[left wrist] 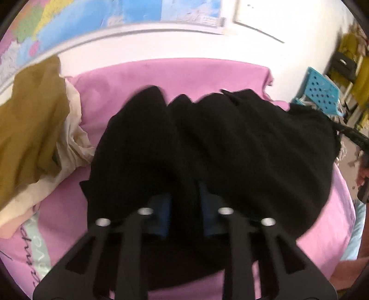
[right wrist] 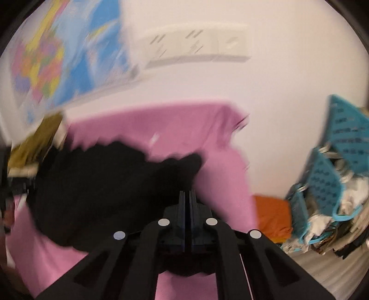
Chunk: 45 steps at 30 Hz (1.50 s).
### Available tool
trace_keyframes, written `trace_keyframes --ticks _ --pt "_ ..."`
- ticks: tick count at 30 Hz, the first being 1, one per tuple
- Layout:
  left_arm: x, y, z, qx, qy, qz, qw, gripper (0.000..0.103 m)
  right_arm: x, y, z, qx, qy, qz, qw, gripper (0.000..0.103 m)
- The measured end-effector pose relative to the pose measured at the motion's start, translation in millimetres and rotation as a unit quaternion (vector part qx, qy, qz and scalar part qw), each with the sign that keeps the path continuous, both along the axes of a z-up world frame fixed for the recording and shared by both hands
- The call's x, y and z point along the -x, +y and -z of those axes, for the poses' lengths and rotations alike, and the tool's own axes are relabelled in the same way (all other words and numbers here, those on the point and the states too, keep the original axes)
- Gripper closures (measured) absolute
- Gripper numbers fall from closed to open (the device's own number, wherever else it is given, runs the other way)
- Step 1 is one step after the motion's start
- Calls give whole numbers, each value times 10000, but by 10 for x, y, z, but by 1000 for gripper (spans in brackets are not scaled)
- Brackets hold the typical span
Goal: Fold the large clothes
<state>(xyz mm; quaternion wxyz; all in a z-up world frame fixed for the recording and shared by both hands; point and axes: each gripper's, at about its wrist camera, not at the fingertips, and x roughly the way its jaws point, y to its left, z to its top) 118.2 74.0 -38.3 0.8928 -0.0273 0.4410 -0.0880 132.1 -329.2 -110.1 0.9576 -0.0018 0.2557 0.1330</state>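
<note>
A wide pink bedsheet-covered surface (left wrist: 207,73) stretches ahead of both grippers and serves as the folding area, with a colourful wall map (left wrist: 92,18) hanging beyond its far edge. The large black knitted garment (left wrist: 219,143) lies rumpled across the middle of that sheet, directly in front of the left gripper (left wrist: 184,203) and ahead and to the left of the right gripper (right wrist: 187,207), probably so that each side can be reached at once. Off to the left of the left gripper sits a heap of mustard-brown and cream clothes (left wrist: 34,129), seemingly parked clear of the working space to wait their turn. To the right of the right gripper stand turquoise perforated plastic baskets (right wrist: 327,184) stuffed with laundry, and an orange cloth (right wrist: 272,217) lies low beside the sheet. The left gripper's blue-padded fingers (left wrist: 163,214) stand a little apart with black fabric bunched between them, so it appears to pinch the near hem. The right gripper's fingers are pressed fully together; whether any fabric is caught there, the blur hides.
</note>
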Motion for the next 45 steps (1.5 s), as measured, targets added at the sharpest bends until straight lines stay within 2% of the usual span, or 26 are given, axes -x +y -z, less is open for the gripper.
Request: trace_keyframes --ticks 1,3,4,5,6,7,8,9,11,14,16,17,20,24,26,27,28,30,33,35,38,39,41,42,43,45 --pt "-71 68 14 219 72 -76 9997 91 -70 -51 0 121 -27 313 9994 103" --pt "-154 166 57 546 230 -173 9981 90 -257 -135 134 -403 704 -181 9965 103" --pt "-161 178 53 589 260 -213 9977 88 -298 -145 184 -325 905 -85 9953 102" --pt "-136 160 13 501 174 -218 9984 80 -285 -142 172 -204 856 -6 9961 95" --pt "-100 149 -23 374 75 -224 9990 61 -242 -141 124 -219 736 -76 9970 84" --pt "-52 122 -86 194 -97 -225 9995 50 -210 -139 90 -318 681 -151 9971 74" --pt "-14 106 -151 160 -254 -151 9994 33 -181 -126 20 -439 576 -187 9972 55" --pt "1 103 -218 212 -379 -60 9990 30 -167 -92 -43 -553 468 -327 9968 45" --pt "-24 115 -301 235 -490 24 9985 30 -215 39 -115 -663 435 -785 9938 43" --pt "-197 34 -257 154 -241 222 9993 28 -429 471 -55 -119 760 -1255 9891 26" --pt "-319 -5 -145 119 27 247 9996 29 -529 696 39 236 1000 -1447 9841 21" --pt "-373 -25 -83 70 134 255 9996 39 -557 771 73 378 1059 -1513 9821 25" --pt "-447 -35 18 -255 251 154 9992 87 -624 900 171 708 1183 -1580 9778 98" --pt "-442 203 -68 154 238 -26 9996 92 -543 816 2 739 807 -1393 9842 99" --pt "-417 294 -168 336 135 -67 9993 91 -501 687 -196 375 543 -1303 9893 99" --pt "-412 315 -193 392 127 -82 9991 85 -491 659 -247 191 493 -1309 9900 96" --pt "-413 309 -200 374 128 -47 9992 81 -502 635 -264 12 549 -1330 9896 77" --pt "-384 305 -217 197 104 -58 9997 51 -546 672 -233 -50 787 -1446 9863 39" --pt "-324 216 -214 63 37 143 9999 48 -516 834 -176 310 699 -1500 9857 39" --pt "-316 122 -200 -197 2 163 9997 46 -497 935 -105 252 770 -1745 9813 39" --pt "-308 38 -183 -351 -28 187 9992 46 -488 1135 31 428 970 -2005 9739 29" --pt "-305 27 -184 -384 -46 182 9991 46 -499 1189 73 537 1001 -1974 9737 30" --pt "-304 41 -185 -346 -45 173 9992 47 -553 1254 170 502 1249 -2080 9688 54" --pt "-307 44 -180 -352 -44 153 9993 49 -576 1268 208 383 1362 -2183 9656 85" --pt "-309 45 -171 -384 -54 136 9992 53 -584 1284 229 364 1379 -2196 9651 101" --pt "-317 47 -148 -457 -42 121 9989 65 -556 1336 225 574 1203 -2150 9675 102"
